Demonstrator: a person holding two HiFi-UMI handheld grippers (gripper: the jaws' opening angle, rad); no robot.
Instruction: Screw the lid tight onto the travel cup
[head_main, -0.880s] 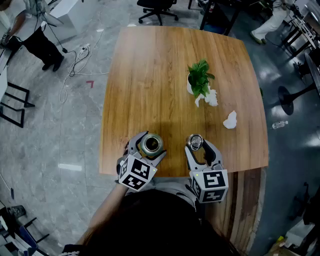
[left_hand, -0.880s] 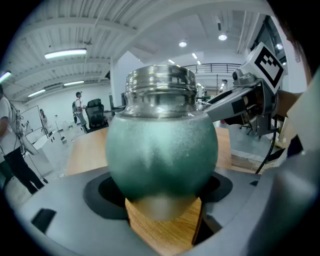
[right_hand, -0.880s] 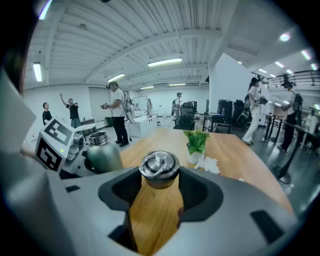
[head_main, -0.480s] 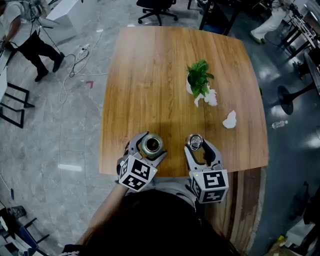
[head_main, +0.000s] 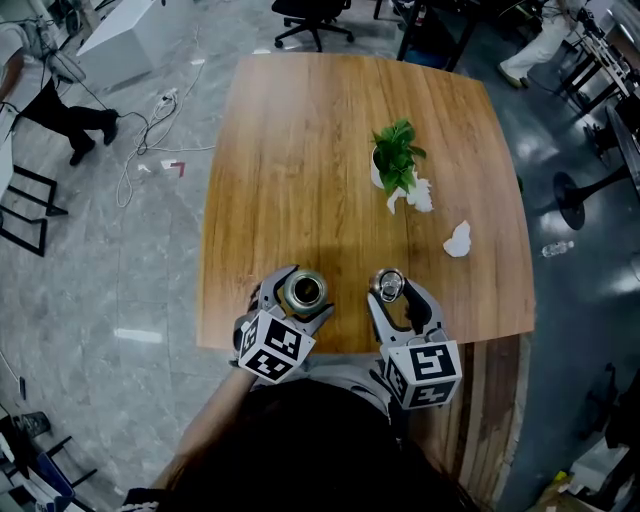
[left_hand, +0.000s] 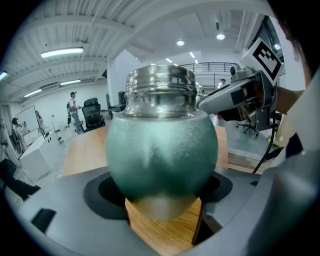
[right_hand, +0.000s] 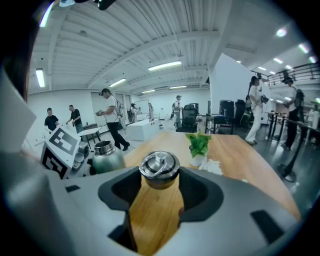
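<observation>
— At the lower centre of the head view, what sits in the left gripper (head_main: 297, 284)?
— The travel cup (head_main: 303, 291), green with a bare steel threaded mouth. The 2 jaws are clamped on its round body. Its inside looks dark with glints, and I cannot tell what is in it.
— And the lid (head_main: 389, 284)?
— Just to the right, apart from the cup. It is steel with a ring handle and fills the gap between the tips of the right gripper (head_main: 391, 291), whose jaws stand wide and pinch its sides.
— Other containers?
— 1 white pot (head_main: 380, 173) holding a green plant (head_main: 400, 150), above centre. Crumpled paper (head_main: 459, 240) lies to its lower right.
— Surface and room?
— A wooden table (head_main: 300, 150) on a grey floor (head_main: 100, 280). An office chair (head_main: 312, 15) is at the top edge and cables (head_main: 150, 115) at the upper left.
— Anything unclear?
— In the left gripper view the jaws hide the cup's base. Whether the lid touches the table, I cannot tell.
</observation>
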